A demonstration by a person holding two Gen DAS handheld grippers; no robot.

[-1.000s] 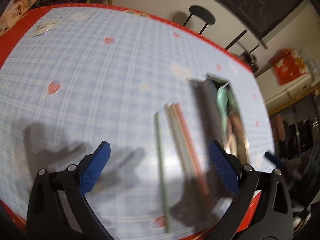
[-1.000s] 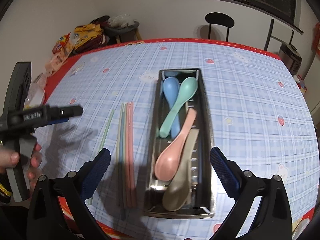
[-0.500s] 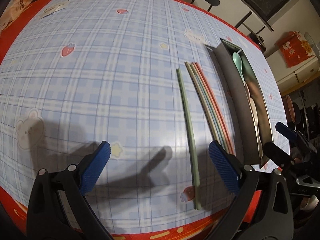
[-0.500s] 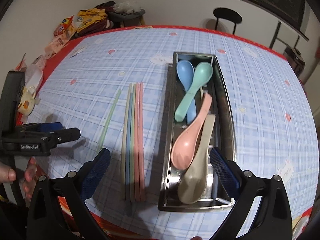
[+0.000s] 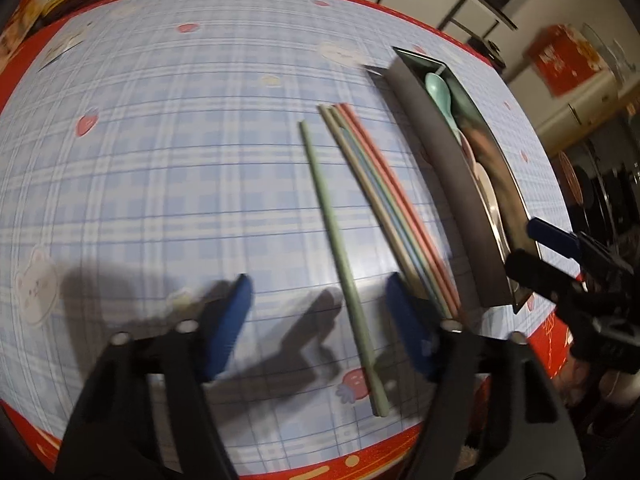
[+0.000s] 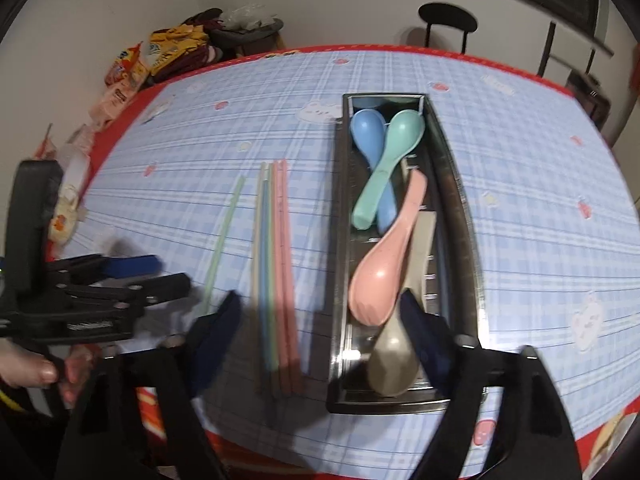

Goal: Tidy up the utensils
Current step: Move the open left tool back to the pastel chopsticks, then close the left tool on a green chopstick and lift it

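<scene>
Two grippers hovering over the desk (image 6: 520, 184), left gripper (image 5: 320, 308) fingers half-closing around the lone green chopstick (image 5: 340, 256), right gripper (image 6: 320, 332) fingers narrowing, empty, above bundled chopsticks (image 6: 276, 264) beside the spoon tray (image 6: 340, 216).

- Left gripper (image 6: 120, 280), side of body: a small pale printed label, too blurred to read.
- Snack packets (image 6: 160, 56) beyond the table's far corner: printed fronts, lettering illegible.
- Red box (image 5: 568, 60) on the cabinet: light markings, unreadable.
- No legible text anywhere.
</scene>
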